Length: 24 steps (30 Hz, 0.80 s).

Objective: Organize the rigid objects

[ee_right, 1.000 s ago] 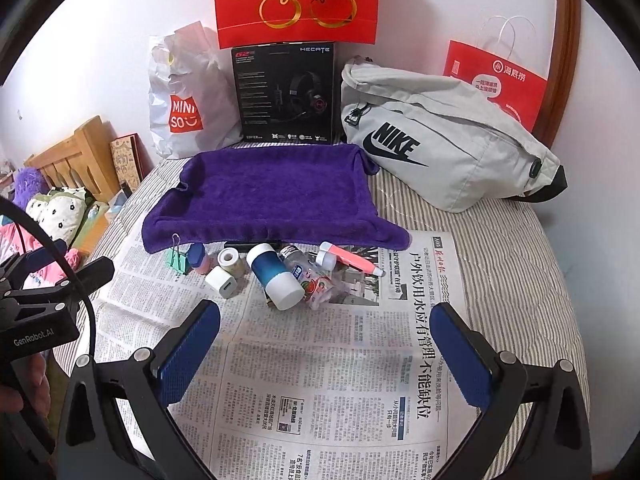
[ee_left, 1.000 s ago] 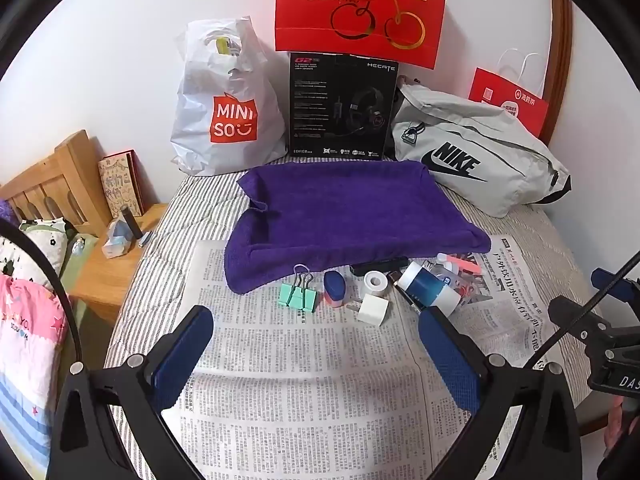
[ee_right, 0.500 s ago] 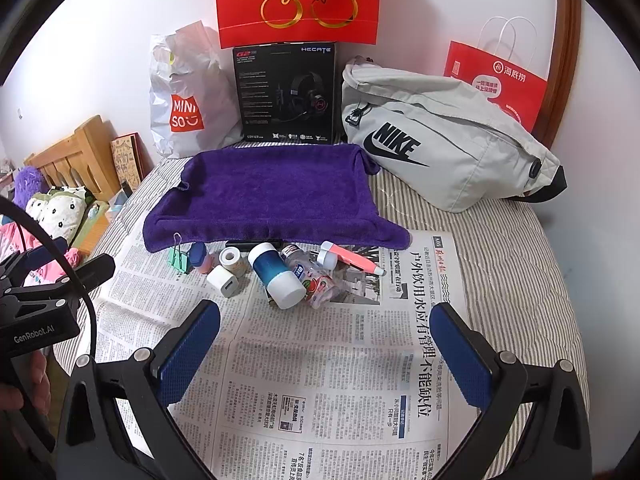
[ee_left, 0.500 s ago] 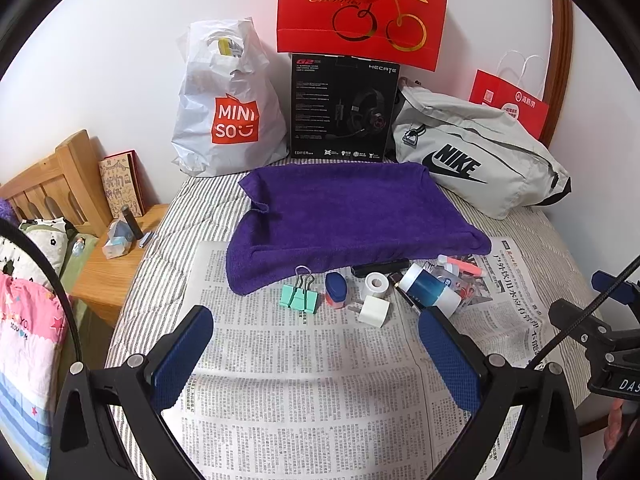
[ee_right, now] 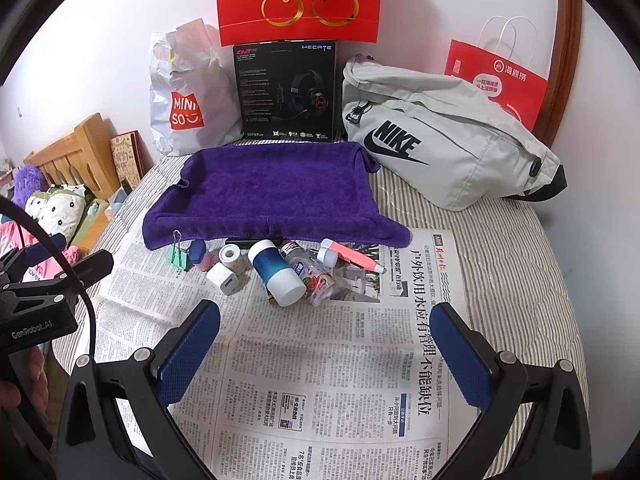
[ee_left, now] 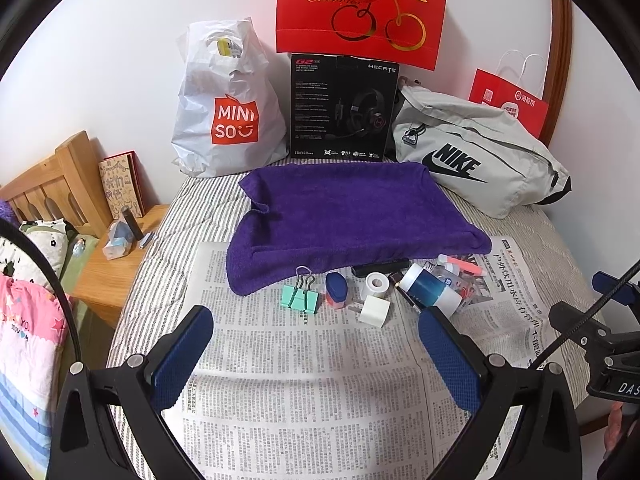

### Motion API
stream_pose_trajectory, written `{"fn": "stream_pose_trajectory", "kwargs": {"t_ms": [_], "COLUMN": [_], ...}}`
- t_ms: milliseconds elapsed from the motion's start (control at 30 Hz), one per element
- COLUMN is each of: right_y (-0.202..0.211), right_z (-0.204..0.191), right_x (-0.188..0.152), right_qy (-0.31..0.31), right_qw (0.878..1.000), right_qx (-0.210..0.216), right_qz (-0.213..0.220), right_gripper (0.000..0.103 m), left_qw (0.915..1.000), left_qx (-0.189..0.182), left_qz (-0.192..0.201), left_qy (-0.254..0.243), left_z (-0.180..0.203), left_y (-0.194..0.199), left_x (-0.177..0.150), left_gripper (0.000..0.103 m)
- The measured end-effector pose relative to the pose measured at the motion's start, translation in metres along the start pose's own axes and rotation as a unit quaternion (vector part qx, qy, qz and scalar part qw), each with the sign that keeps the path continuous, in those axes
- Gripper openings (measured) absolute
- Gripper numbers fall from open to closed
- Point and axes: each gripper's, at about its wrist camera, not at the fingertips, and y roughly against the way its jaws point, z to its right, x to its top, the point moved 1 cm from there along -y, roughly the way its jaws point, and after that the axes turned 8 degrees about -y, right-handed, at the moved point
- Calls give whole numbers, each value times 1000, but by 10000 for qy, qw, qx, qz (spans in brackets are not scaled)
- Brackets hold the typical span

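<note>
Small objects lie in a row on the newspaper [ee_left: 304, 380] in front of a purple towel [ee_left: 348, 216]: a green binder clip [ee_left: 300, 298], a blue-capped pink item [ee_left: 335, 290], a white tape roll [ee_left: 375, 283], a white charger cube [ee_left: 374, 311], a blue-and-white cylinder [ee_left: 428, 289], a small clear bottle [ee_right: 316, 278] and a pink-and-white marker [ee_right: 348, 256]. My left gripper [ee_left: 316, 354] is open and empty, short of the row. My right gripper [ee_right: 324, 350] is open and empty, short of the cylinder [ee_right: 276, 272].
Behind the towel [ee_right: 268, 192] stand a white Miniso bag [ee_left: 228, 108], a black headset box [ee_left: 342, 108], a grey Nike bag [ee_left: 476, 160] and red paper bags [ee_left: 360, 8]. A wooden nightstand [ee_left: 108, 272] sits left of the striped bed.
Both views have shifted very slightly; the objects have not moved and both grippers stay open.
</note>
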Motion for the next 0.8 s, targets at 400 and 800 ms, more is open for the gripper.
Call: {"fn": "stream_pose_trajectory", "kwargs": {"t_ms": [400,800], "right_y": [0,-8], "right_z": [2,5], "right_x": [-1,0], "right_qy": [-29,-37], "right_qw": [10000,10000], "right_qx": [9,28], "right_qz": [-19,-44], "right_gripper": [103,103], "left_qw": [9988,9983], "left_qx": [-38,47], "left_qz": [-494,-575], "left_qy": [-37,-111], "left_z": [-1,0], "left_y": [-4,-14], "left_x": [-1,-1], "left_gripper": [103,103]}}
